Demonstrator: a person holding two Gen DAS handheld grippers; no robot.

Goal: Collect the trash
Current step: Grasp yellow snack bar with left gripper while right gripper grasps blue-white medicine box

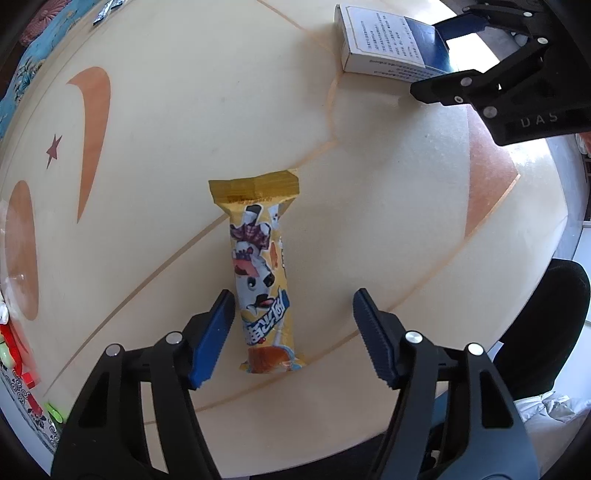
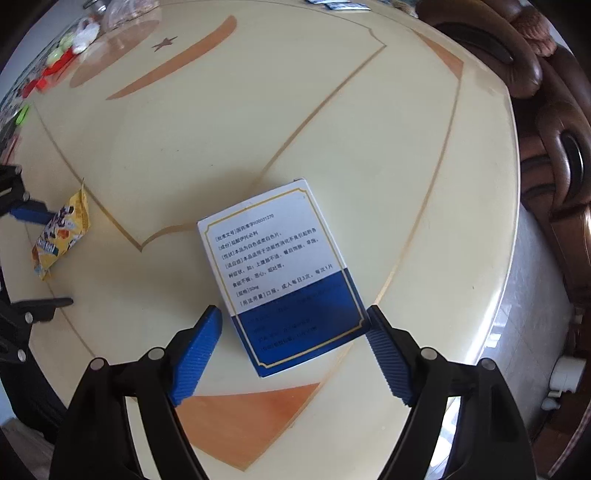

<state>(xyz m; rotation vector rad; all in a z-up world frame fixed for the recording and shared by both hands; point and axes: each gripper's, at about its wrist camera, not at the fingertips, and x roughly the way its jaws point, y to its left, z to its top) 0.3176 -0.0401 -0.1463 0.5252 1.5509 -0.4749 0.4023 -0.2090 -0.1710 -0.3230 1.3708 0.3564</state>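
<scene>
A yellow snack wrapper (image 1: 264,280) with a cartoon cow lies flat on the cream table (image 1: 184,110). My left gripper (image 1: 293,338) points down over its near half with the jaws open; the blue pads (image 1: 212,339) stand either side and neither presses it. A white and blue medicine box (image 2: 284,273) lies flat between the jaws of my right gripper (image 2: 293,321), which is open; its right pad (image 2: 384,350) sits at the box's corner, its left pad apart. The box (image 1: 380,40) and right gripper (image 1: 443,55) also show at the left wrist view's top right. The wrapper (image 2: 62,232) and left gripper (image 2: 59,260) show at the right wrist view's left edge.
Red and green small items (image 1: 14,350) crowd the table's left rim, and foil packets (image 1: 107,9) lie at the far edge. A plastic bag with clutter (image 2: 85,33) sits far left. A brown leather sofa (image 2: 535,74) stands past the table's right edge, a black chair (image 1: 546,332) near the front.
</scene>
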